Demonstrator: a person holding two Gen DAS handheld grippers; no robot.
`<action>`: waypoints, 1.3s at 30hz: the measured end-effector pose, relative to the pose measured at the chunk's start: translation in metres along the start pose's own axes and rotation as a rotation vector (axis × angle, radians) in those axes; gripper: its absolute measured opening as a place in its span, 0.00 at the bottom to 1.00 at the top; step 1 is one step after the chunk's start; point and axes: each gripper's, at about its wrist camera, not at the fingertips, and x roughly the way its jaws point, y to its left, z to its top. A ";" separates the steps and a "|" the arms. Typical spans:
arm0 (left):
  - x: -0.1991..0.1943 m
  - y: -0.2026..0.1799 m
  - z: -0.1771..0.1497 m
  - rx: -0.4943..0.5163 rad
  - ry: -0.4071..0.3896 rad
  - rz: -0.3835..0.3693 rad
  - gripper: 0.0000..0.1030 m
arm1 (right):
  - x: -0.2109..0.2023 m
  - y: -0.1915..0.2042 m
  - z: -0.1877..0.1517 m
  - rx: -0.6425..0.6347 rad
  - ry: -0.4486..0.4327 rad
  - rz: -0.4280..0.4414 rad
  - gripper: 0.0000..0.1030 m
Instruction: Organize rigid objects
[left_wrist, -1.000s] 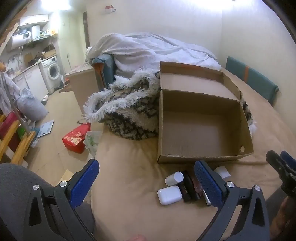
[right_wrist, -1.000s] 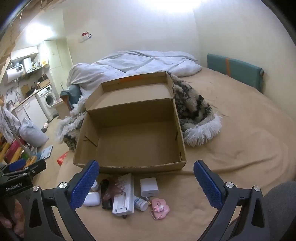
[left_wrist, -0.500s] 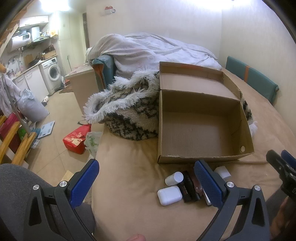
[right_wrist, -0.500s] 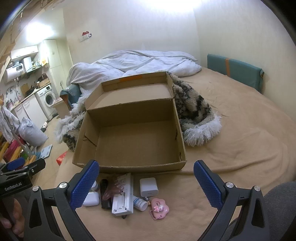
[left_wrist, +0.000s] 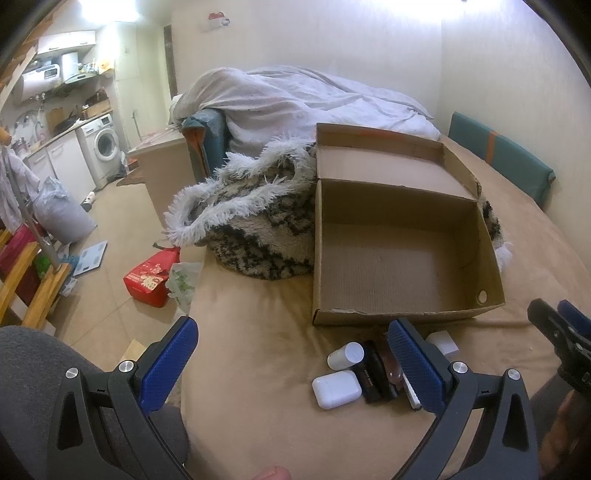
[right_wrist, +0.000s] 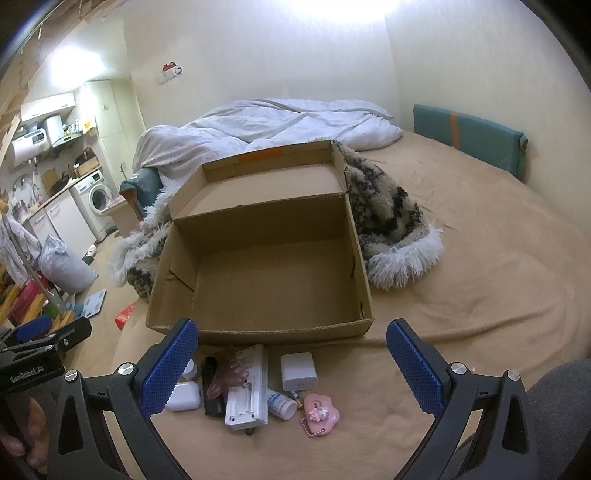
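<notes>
An empty cardboard box (right_wrist: 258, 328) (left_wrist: 406, 317) lies open on the tan bed. In front of its near wall sits a cluster of small items: a white earbud case (left_wrist: 336, 384) (right_wrist: 183, 397), a white bottle (left_wrist: 345, 356), a black bar (left_wrist: 373, 376) (right_wrist: 212, 384), a white power strip (right_wrist: 249, 387), a white charger cube (right_wrist: 298, 371) (left_wrist: 443, 341), a small tube (right_wrist: 280, 398) and a pink charm (right_wrist: 320, 413). My left gripper (left_wrist: 291, 362) is open, left of the cluster. My right gripper (right_wrist: 291, 362) is open above the cluster, holding nothing.
A shaggy black-and-white blanket (left_wrist: 258, 221) (right_wrist: 384, 218) lies against the box's far side, with a white duvet (right_wrist: 266, 125) behind. A teal cushion (right_wrist: 469, 140) leans on the right wall. The bed's left edge drops to a floor with a red bag (left_wrist: 149, 277).
</notes>
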 end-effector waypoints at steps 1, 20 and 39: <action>0.000 0.000 0.000 0.000 0.000 0.000 1.00 | 0.000 0.000 -0.001 -0.001 0.000 -0.001 1.00; 0.000 0.000 0.000 0.001 0.001 -0.001 1.00 | -0.005 -0.002 0.002 0.022 -0.013 0.014 1.00; 0.000 -0.001 0.001 -0.004 0.004 -0.003 1.00 | -0.004 -0.002 0.001 0.022 -0.009 0.014 1.00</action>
